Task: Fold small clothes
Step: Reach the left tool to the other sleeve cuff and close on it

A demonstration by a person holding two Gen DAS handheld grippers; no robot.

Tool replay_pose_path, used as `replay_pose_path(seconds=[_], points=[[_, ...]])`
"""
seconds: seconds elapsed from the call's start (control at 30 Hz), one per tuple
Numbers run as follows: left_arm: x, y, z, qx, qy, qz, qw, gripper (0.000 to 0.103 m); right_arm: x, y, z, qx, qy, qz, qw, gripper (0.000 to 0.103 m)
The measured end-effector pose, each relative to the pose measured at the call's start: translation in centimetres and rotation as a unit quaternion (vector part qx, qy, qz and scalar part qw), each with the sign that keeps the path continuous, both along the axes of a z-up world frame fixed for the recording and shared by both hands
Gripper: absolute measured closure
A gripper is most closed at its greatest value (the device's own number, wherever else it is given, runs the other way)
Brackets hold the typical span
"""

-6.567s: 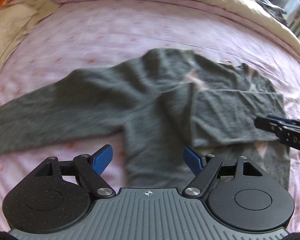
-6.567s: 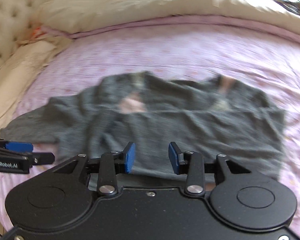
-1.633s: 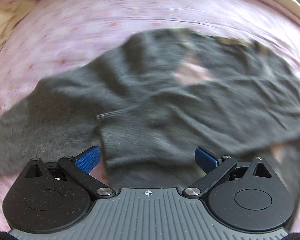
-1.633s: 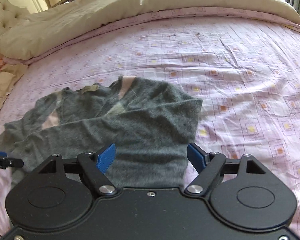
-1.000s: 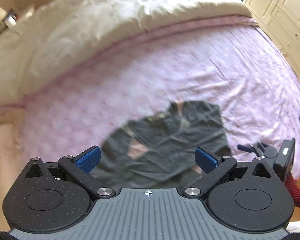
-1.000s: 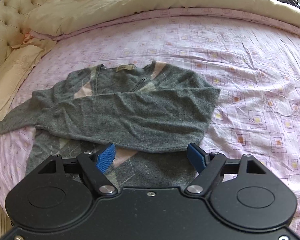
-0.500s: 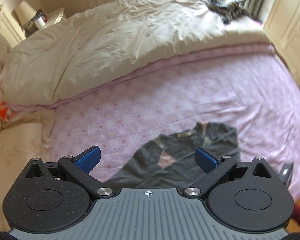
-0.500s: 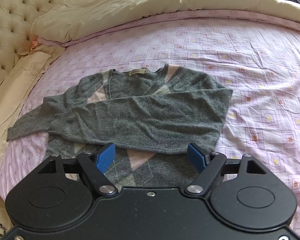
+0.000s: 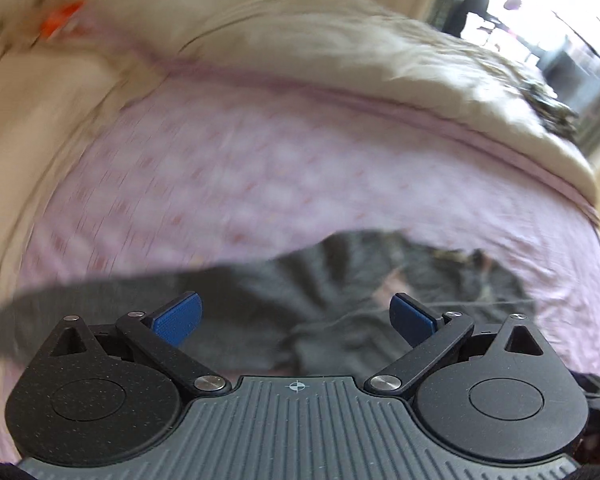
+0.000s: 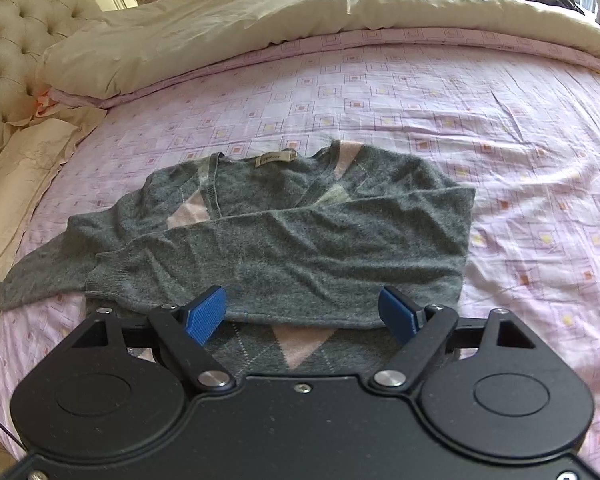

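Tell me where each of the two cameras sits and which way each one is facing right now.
Left wrist: on the left gripper, low over the bed, facing the blurred grey sweater and cream duvet; its open blue fingers show.
Right wrist: on the right gripper, above the sweater's hem, facing the tufted headboard; its open fingers show.
Shared: sweater, pink sheet, duvet.
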State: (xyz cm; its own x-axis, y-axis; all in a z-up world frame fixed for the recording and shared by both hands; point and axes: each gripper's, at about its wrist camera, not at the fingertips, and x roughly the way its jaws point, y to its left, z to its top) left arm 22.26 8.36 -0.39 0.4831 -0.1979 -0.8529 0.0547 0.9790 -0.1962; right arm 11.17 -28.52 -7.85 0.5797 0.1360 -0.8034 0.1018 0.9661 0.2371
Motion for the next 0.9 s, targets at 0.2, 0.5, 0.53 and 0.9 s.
replay_pose_path(seconds=[0.2,0.5,0.53,0.9], points=[[-5.6,6.2,-6.6,0.016,-0.011,0.069,0.9974,0.001,-0.1,3.4,-0.7,-0.009,0.018,0.001,1.000,0.018],[-6.3,17.4,-10.9,-0.017,0.012,0.190,0.9816,0.002,-0.2,8.2,0.3,-0.013,0.018,0.015,1.000,0.018],[-6.0,18.3,-11.2,-0.025,0.012,0.202,0.9789,0.001,-0.2,8.6,0.4,-0.013,0.017,0.015,1.000,0.018],[-3.8,24.4,-14.7,-0.051,0.015,0.278,0.9590,0.001,0.6,11.6,1.3,-0.019,0.016,0.017,1.000,0.018]])
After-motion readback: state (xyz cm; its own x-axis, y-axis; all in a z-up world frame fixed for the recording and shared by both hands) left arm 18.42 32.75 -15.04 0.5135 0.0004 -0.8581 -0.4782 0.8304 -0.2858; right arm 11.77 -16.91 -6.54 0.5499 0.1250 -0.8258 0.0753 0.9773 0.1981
